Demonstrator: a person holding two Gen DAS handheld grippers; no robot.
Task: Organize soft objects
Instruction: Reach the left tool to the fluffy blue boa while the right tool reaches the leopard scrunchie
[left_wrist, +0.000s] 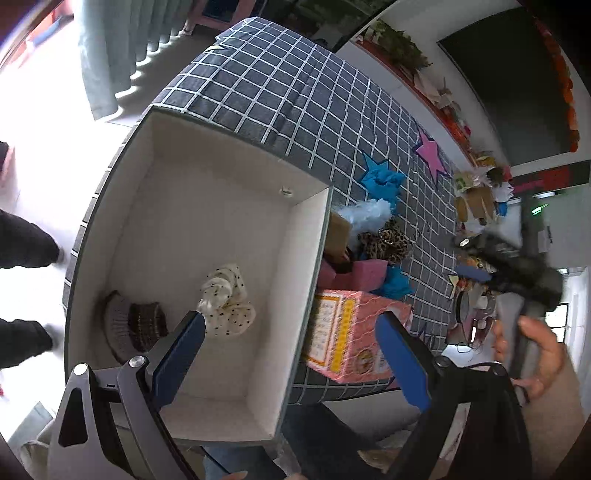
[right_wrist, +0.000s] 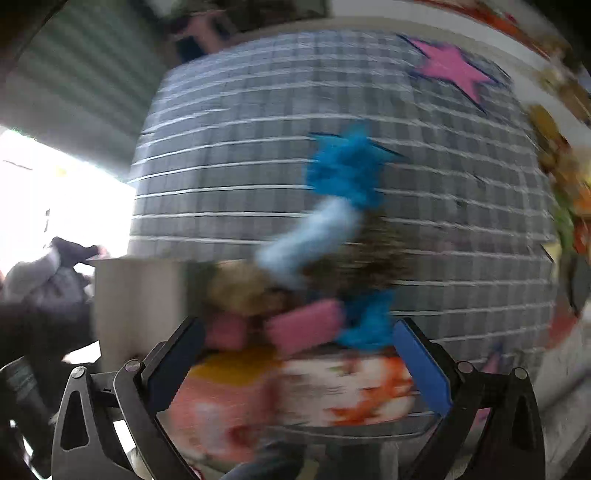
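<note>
Dotted scrunchie (left_wrist: 227, 304) in box (left_wrist: 207, 155), touching left fingers (left_wrist: 177, 358), ungripped.

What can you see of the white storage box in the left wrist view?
The white storage box is an open-topped rectangular bin with plain white inner walls and floor, a thin grey-green rim, and what looks like rigid board. It sits upright on the grey checked tablecloth at the table's near edge. Inside lie a cream dotted scrunchie and a brown knitted scrunchie. A pink netted carton stands against its right wall.
</note>
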